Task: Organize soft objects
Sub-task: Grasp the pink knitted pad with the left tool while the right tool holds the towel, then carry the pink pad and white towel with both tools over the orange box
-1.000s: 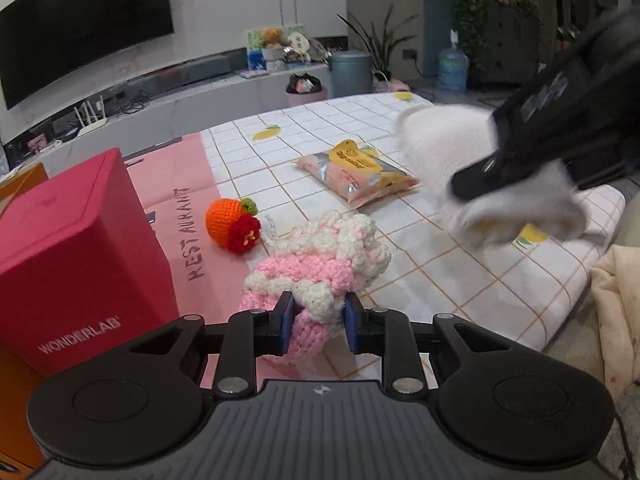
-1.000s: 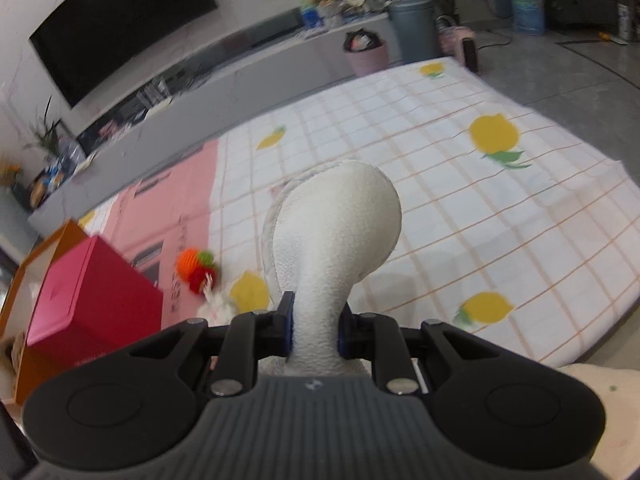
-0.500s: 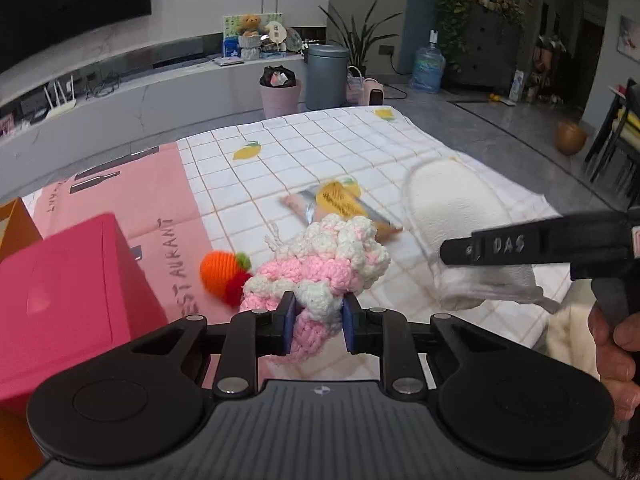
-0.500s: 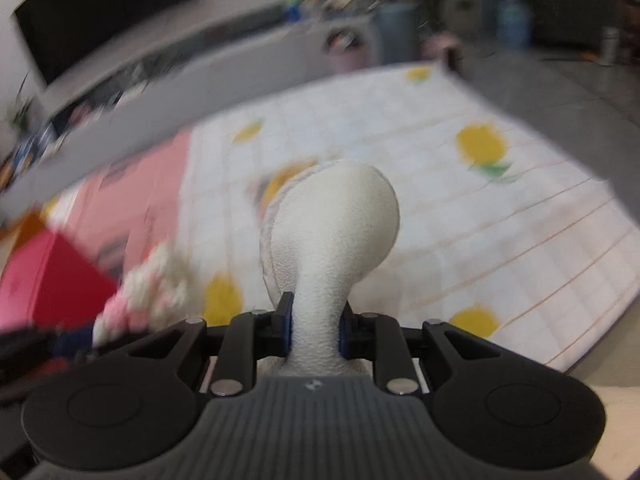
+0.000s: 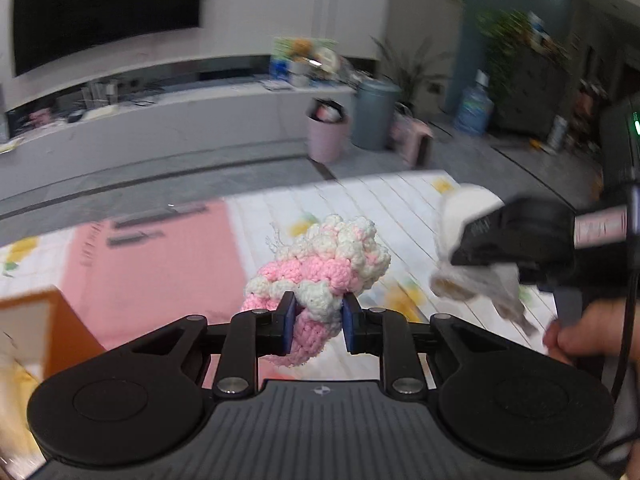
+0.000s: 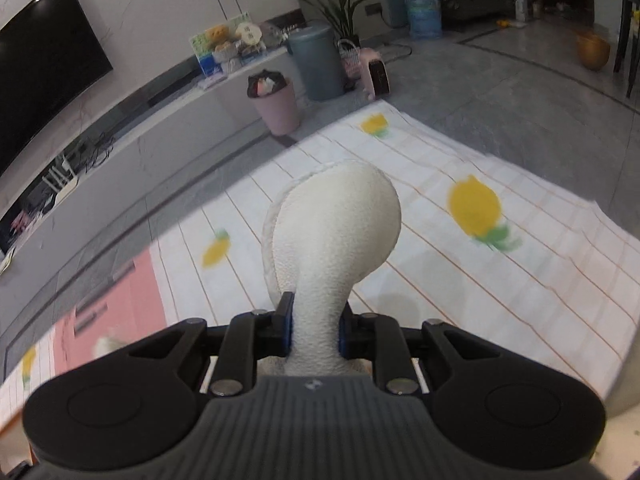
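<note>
My left gripper (image 5: 316,322) is closed on a pink and cream crocheted toy (image 5: 320,268), its blue pads pressing into the lower end of the yarn. The toy's long axis runs up and away from the jaws, leaning slightly to the right, and it hangs clear above the mat (image 5: 160,264).

My right gripper (image 6: 315,330) is clamped on a white slipper (image 6: 332,232), pinching it narrow between the pads. The slipper points straight ahead along the fingers, its rounded toe furthest from me, also held in the air. In the left wrist view that same slipper (image 5: 464,220) shows at the right, near the toy but apart from it, with the person's hand (image 5: 588,332) on the handle.

Below both loads lies a mat, white with a check and yellow fruit print, and a pink panel to the left.

The relation that matters next, as I judge it: the orange box (image 5: 52,328) sits at the lower left of the left wrist view, so it lies to the left of both grippers and nearer the left one. I can see pale inner walls and an open top, but not what it holds; the view there is blurred. I would expect the toy to go in first.

Beyond the mat stand a pink waste bin (image 6: 276,106) and a grey bin (image 6: 316,62), not part of my job.
</note>
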Demonstrator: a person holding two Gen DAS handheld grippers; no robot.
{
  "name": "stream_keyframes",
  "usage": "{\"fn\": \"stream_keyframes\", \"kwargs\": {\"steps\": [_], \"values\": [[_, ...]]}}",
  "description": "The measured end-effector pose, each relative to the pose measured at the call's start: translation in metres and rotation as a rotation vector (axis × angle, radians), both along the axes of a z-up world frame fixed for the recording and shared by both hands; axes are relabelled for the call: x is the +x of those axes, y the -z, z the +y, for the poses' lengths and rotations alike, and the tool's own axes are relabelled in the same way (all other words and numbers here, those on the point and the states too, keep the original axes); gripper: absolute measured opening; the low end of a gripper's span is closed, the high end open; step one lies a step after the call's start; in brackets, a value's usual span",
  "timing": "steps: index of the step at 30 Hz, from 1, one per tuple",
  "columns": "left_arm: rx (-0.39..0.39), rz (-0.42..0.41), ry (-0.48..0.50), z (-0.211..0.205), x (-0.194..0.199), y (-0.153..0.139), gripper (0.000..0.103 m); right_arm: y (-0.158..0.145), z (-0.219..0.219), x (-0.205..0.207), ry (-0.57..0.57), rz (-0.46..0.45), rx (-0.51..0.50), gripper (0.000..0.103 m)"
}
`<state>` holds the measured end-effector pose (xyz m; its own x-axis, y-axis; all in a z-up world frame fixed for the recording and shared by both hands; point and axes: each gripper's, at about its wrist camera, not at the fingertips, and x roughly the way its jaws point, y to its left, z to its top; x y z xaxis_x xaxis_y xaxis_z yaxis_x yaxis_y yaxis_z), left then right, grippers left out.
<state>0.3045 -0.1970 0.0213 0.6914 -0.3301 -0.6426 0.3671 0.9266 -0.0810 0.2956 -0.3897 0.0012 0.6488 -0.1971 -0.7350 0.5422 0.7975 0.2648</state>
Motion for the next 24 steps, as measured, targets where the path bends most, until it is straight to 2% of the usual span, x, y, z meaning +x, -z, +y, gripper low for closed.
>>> {"fn": "stream_keyframes", "kwargs": {"steps": [2, 3, 6, 9, 14, 18, 21, 24], "values": [[-0.017, -0.007, -0.052, 0.021, 0.019, -0.011, 0.026, -0.004, 0.009, 0.01, -0.005, -0.001, -0.006, 0.018], [-0.018, -0.006, -0.073, 0.032, 0.026, -0.016, 0.026, -0.012, 0.032, 0.029, -0.059, -0.001, -0.005, 0.018], [0.031, 0.01, -0.127, 0.069, 0.044, -0.026, 0.026, -0.03, 0.081, 0.047, -0.158, -0.032, -0.034, 0.018], [0.001, 0.015, -0.212, 0.121, 0.049, -0.035, 0.026, -0.048, 0.135, 0.055, -0.28, -0.083, -0.019, 0.018], [-0.016, 0.009, -0.341, 0.209, 0.03, -0.049, 0.026, -0.066, 0.227, 0.051, -0.476, -0.123, 0.029, 0.018], [-0.039, 0.022, -0.407, 0.26, 0.001, -0.049, 0.026, -0.07, 0.287, 0.034, -0.679, -0.111, 0.037, 0.019], [-0.103, 0.064, -0.405, 0.284, -0.014, -0.042, 0.026, -0.069, 0.314, 0.018, -0.788, -0.088, 0.041, 0.019], [-0.16, 0.069, -0.383, 0.3, -0.024, -0.03, 0.026, -0.065, 0.324, 0.005, -0.859, -0.048, 0.058, 0.019]]}}
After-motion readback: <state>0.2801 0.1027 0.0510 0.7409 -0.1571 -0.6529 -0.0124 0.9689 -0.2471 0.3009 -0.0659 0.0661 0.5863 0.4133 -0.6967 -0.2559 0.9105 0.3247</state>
